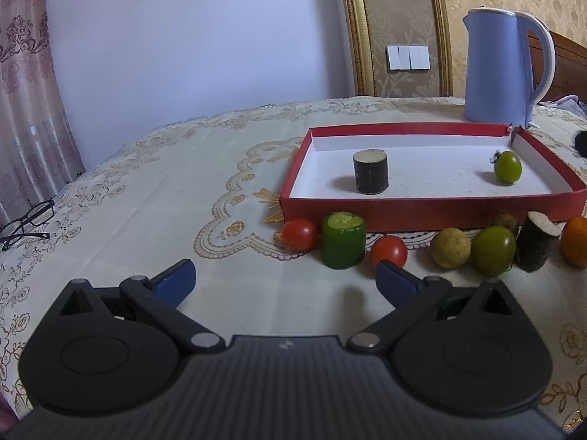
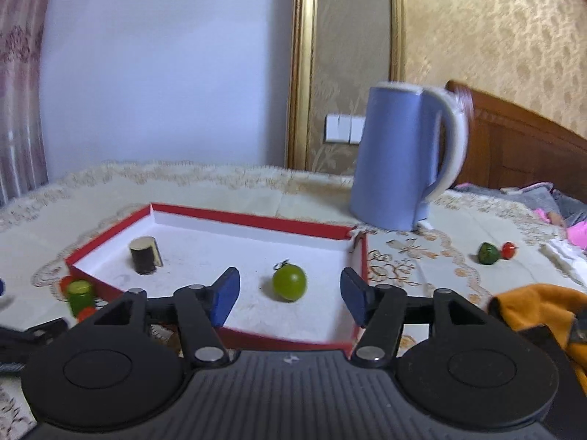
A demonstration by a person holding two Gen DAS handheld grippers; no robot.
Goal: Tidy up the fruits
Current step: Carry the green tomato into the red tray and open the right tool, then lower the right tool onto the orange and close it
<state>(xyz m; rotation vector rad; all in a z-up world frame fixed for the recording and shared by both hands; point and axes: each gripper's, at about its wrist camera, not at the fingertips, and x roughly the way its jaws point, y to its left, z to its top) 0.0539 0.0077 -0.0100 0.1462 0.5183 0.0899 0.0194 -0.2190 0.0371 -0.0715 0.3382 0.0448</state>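
So my right tongs (image 2: 290, 299) gape over the smooth round green fruit (image 2: 289, 282) in the red cardboard tray (image 2: 253, 220), stem up-left; left tongs (image 1: 286, 282) apart, empty.

This is a home bedroom. A carved wooden headboard (image 2: 521, 139) stands at the right of the frame with bedding heaped below it. The wall carries gold damask wallpaper (image 2: 495, 36) and a gilt-framed panel (image 1: 396, 25). A patterned pink curtain (image 1: 22, 84) hangs at far left. An embroidered lace cloth (image 1: 165, 190) covers the desk, with a blue electric kettle (image 1: 502, 66) and folded spectacles (image 1: 25, 223) on it.
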